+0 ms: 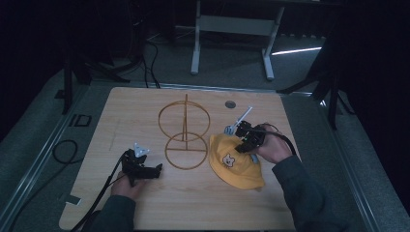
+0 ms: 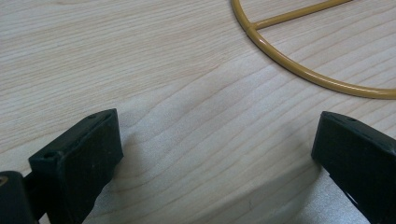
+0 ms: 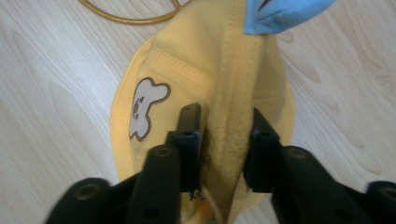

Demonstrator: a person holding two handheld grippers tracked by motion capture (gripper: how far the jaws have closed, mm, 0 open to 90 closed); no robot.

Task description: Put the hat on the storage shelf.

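Observation:
A yellow hat (image 1: 234,166) with a small bear patch (image 3: 144,107) lies on the wooden table (image 1: 145,203), right of a gold wire stand (image 1: 184,133) made of an upright ring and a flat base ring. My right gripper (image 1: 243,144) is at the hat's upper edge, and in the right gripper view it (image 3: 226,114) is shut on a raised fold of the yellow fabric. A blue piece of cloth (image 3: 285,11) shows at the hat's far end. My left gripper (image 1: 157,169) rests low over the table left of the base ring (image 2: 299,70), open (image 2: 217,140), with bare wood between its jaws.
A round cable hole (image 1: 230,104) sits near the table's far edge. Beyond the table stands a white desk frame (image 1: 232,24) on the floor. Black cables (image 1: 65,150) loop on the floor at the left.

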